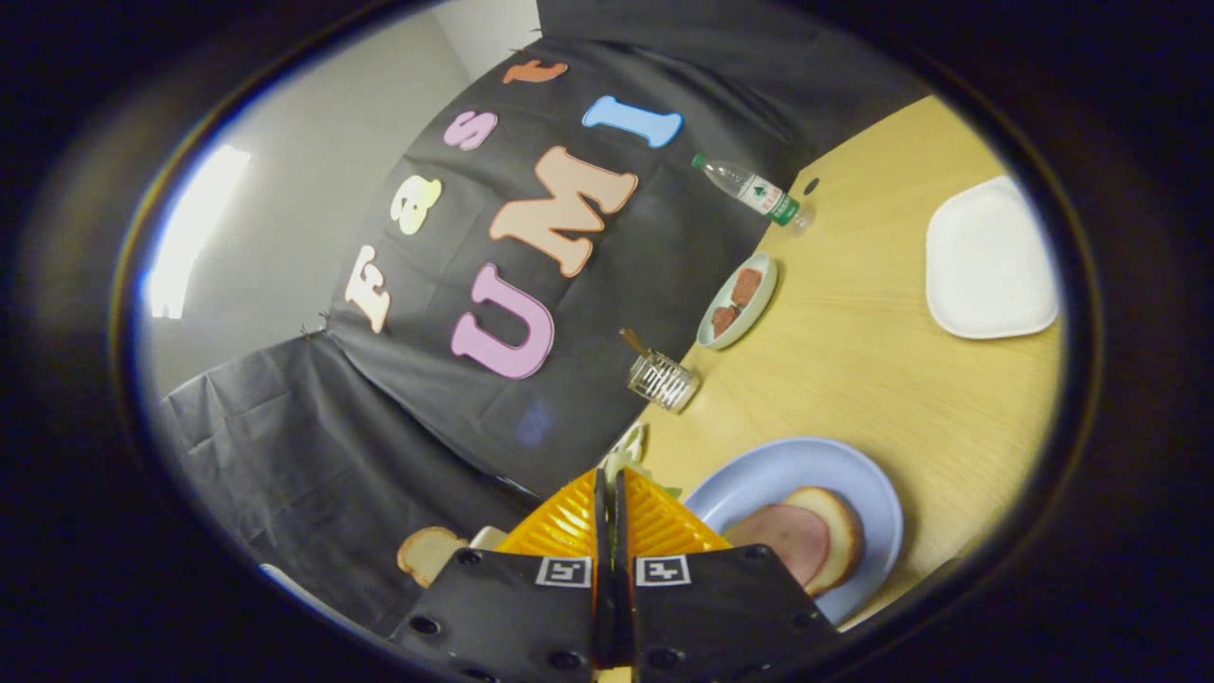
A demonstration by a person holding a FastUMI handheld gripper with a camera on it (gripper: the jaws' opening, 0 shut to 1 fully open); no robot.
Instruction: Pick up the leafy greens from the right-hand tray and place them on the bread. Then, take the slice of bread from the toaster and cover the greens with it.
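- Wooden tabletop, light tan, tilted hard in the gripper view; dark cloth wall behind it, grey wall off to the side.
- gripper fingers pressed nearly together, only a thin slit between them.
- leafy greens pinched in that slit, pale green-white scraps poking out past the fingertips; both fingers look to be squeezing them.
- Greens are held up off the table, just beside the blue plate's rim, not touching anything else as far as visible.
- blue plate just ahead and to one side of the fingers, close to them.
- On the plate: bread slice lying flat, ham slice lying on top of it, covering most of it; crust edge shows past the ham.
- Second bread slice on the other side of the fingers, low down; what it sits in is mostly hidden by the gripper body, can't tell if it's the toaster.
- Beyond the fingers, against the cloth: glass jar with a stick-like thing in it.
- Further along: small pale plate holding reddish-brown pieces, can't tell what food.
- Past that: clear plastic bottle, green cap and label, standing by the cloth.
- white square tray well apart from the rest, on the far side of the table, bare.
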